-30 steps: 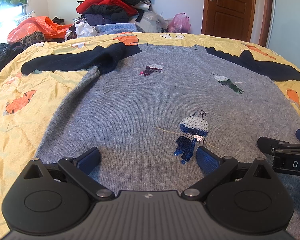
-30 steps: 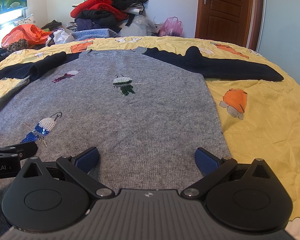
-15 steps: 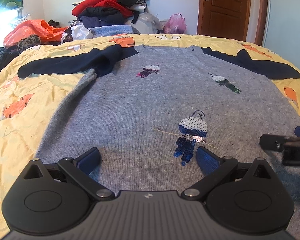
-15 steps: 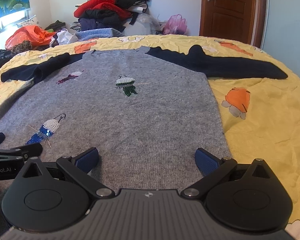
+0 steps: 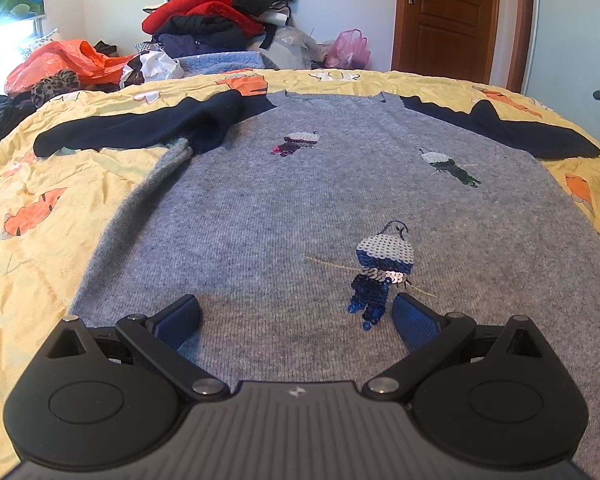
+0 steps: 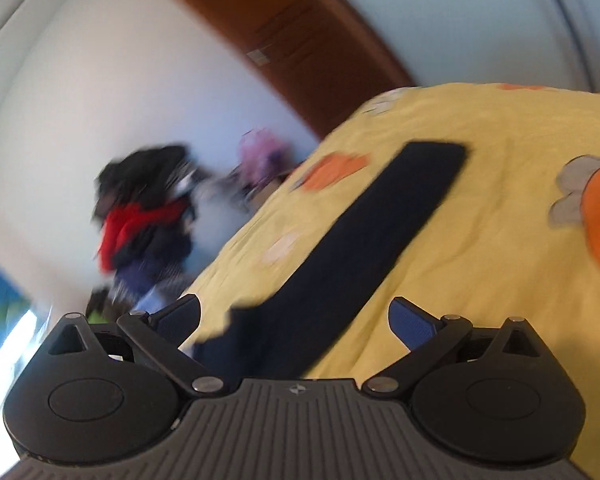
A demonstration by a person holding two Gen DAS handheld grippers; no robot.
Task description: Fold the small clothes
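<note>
A grey knit sweater (image 5: pixel 300 208) with sequin birds lies flat on the yellow bedspread (image 5: pixel 40 208). Its dark navy sleeves spread out: the left sleeve (image 5: pixel 140 128) is bunched near the shoulder, the right sleeve (image 5: pixel 512 132) lies straight. My left gripper (image 5: pixel 296 316) is open and empty, low over the sweater's near hem, next to the blue sequin bird (image 5: pixel 380 268). My right gripper (image 6: pixel 294 318) is open and empty, tilted, right over the navy right sleeve (image 6: pixel 360 248), which runs between its fingers. The right wrist view is blurred.
A heap of clothes (image 5: pixel 220 12) and an orange bag (image 5: pixel 68 60) stand beyond the far edge of the bed. A pink bag (image 5: pixel 348 48) and a brown door (image 5: pixel 444 16) are at the back right. The clothes heap (image 6: pixel 144 216) also shows blurred in the right wrist view.
My right gripper left the sweater's hem, swung out to the right sleeve and tilted; it is gone from the left wrist view. The left gripper has stayed in place.
</note>
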